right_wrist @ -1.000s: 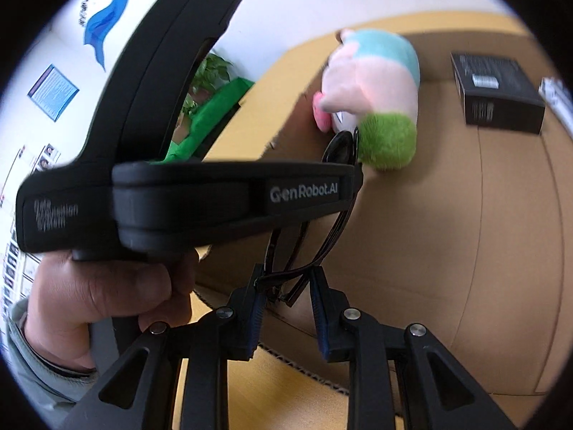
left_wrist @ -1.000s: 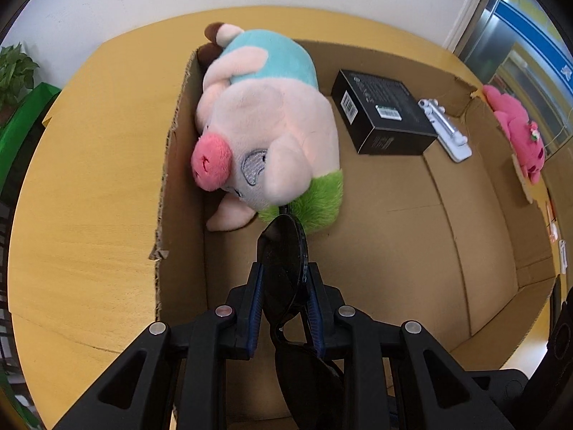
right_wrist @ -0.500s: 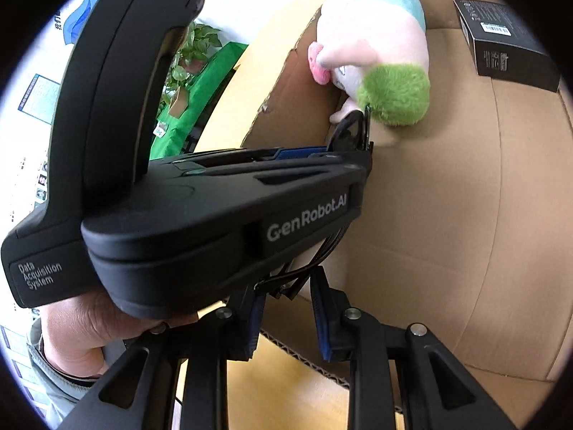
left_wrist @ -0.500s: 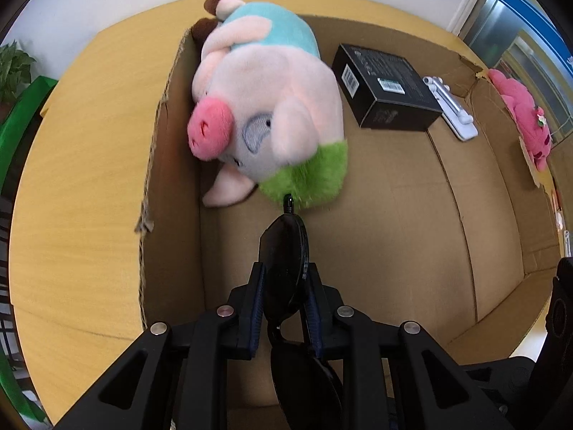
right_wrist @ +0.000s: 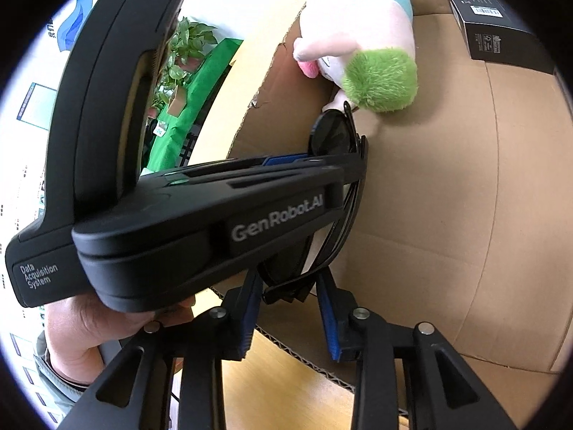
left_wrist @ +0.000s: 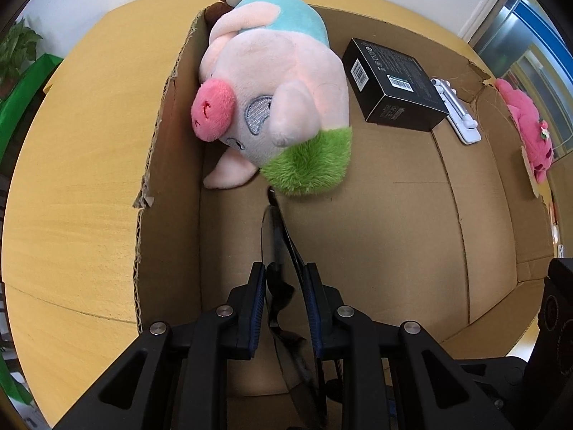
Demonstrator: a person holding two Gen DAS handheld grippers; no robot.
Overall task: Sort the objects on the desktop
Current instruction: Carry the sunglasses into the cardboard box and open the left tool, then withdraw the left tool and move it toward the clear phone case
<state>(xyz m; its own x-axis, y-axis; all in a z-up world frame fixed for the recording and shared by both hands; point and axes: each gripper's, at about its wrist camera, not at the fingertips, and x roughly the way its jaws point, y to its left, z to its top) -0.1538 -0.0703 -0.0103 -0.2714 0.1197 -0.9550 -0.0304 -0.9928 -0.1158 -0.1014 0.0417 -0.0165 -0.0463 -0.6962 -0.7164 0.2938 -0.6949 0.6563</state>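
**Sunglasses held over the cardboard box**

My right gripper (right_wrist: pixel 288 310) has just been opening; its blue pads flank the folded end of black sunglasses (right_wrist: pixel 331 143) without clearly pressing them. The left gripper (right_wrist: pixel 215 215), in a hand (right_wrist: pixel 93 326), crosses the view and clamps the sunglasses above the cardboard box (right_wrist: pixel 447 197). Just beyond lie a plush pig (right_wrist: pixel 361 36) and a black carton (right_wrist: pixel 490 25).

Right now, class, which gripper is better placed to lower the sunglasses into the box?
Left gripper: clamped on sunglasses over the box; right gripper jaws have just been opening, sunglasses loose between them.
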